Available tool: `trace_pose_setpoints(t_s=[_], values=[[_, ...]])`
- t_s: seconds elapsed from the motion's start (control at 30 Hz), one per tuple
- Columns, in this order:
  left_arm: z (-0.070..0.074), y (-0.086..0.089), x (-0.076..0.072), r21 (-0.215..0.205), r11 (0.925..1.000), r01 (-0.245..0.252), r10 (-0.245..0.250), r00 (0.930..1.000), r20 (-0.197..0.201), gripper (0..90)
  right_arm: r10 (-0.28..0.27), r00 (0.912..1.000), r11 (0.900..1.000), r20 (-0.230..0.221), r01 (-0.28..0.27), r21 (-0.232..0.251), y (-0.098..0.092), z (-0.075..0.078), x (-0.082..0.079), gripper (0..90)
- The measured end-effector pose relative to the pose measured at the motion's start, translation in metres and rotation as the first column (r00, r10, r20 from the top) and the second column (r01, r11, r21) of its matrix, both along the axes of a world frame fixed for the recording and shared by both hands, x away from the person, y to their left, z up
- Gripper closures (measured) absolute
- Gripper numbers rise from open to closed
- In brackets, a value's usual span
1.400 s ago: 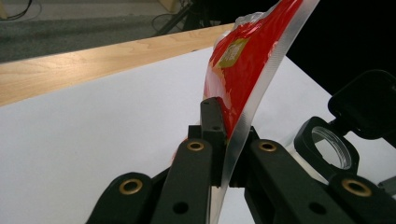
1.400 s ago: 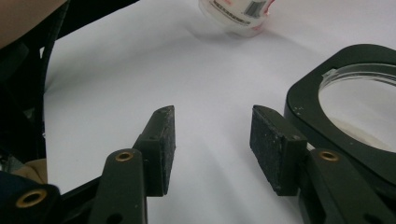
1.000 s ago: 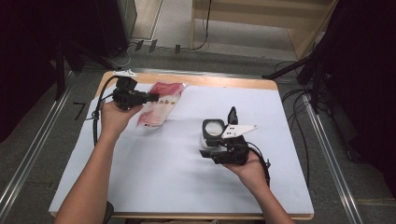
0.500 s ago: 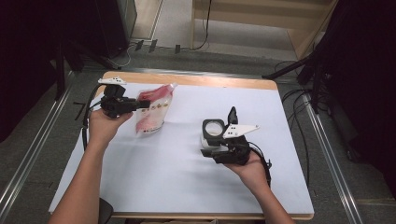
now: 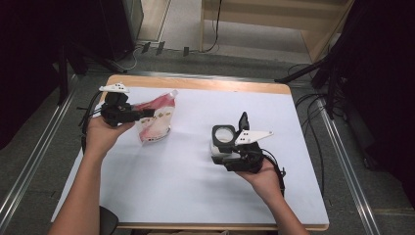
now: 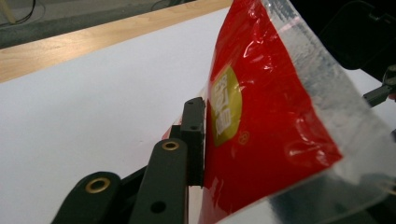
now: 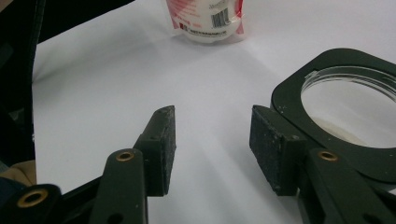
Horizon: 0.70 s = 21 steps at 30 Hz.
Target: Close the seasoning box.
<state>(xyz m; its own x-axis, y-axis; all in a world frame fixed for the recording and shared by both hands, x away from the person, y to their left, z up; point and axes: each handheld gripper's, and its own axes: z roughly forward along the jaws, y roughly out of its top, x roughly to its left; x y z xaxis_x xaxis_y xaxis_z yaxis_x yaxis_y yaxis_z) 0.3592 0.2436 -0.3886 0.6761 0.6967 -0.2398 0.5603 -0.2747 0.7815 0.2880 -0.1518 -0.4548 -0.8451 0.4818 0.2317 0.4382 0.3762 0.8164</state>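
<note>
We steady the pouch upright while the jar waits beside our other hand.

The left gripper (image 5: 139,115) fingers have just been easing apart around the red pouch (image 5: 155,120) standing upright on the tabletop (image 5: 195,196); right gripper (image 7: 212,140) fingers stand open, empty, touching the jar (image 5: 223,139).

We worked in what looked like a lab or recording studio. A wooden table (image 5: 195,84) with a white sheet (image 5: 195,186) over its top stood on grey carpet. Black drapes (image 5: 29,58) hung at nine and three o'clock, and black stand legs (image 5: 313,73) and loose cables (image 5: 313,122) lay at two o'clock. At twelve o'clock stood pale wooden furniture (image 5: 274,19). Metal rails (image 5: 29,161) ran along the floor on both sides.
</note>
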Motion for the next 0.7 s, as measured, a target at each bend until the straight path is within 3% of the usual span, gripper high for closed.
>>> trace_pose_setpoints(t_s=[0.17,0.27,0.47,0.57,0.7], values=[[0.001,0.002,-0.003,0.007,0.9999,0.014,-0.014,0.9999,0.002,63.2,0.001,1.0000,1.000,0.000,-0.001,0.000,0.000,0.000,0.001,51.1],[0.002,0.003,-0.005,0.015,0.9999,0.001,-0.001,1.0000,-0.006,58.2,0.000,1.0000,1.000,-0.003,0.000,0.000,0.000,0.001,0.001,51.1],[0.007,0.006,-0.012,0.046,0.9986,-0.024,0.023,0.9996,0.017,49.5,-0.005,1.0000,1.000,-0.003,0.005,0.003,-0.003,0.003,0.002,51.0],[0.008,0.008,-0.018,0.069,0.9973,-0.026,0.024,0.9991,0.035,47.0,-0.008,0.9999,1.000,-0.006,0.009,0.004,-0.004,0.005,0.001,50.9],[0.010,0.012,-0.022,0.073,0.9970,-0.027,0.025,0.9993,0.028,44.8,-0.010,0.9999,1.000,-0.001,0.010,0.006,-0.006,0.007,0.000,50.9]])
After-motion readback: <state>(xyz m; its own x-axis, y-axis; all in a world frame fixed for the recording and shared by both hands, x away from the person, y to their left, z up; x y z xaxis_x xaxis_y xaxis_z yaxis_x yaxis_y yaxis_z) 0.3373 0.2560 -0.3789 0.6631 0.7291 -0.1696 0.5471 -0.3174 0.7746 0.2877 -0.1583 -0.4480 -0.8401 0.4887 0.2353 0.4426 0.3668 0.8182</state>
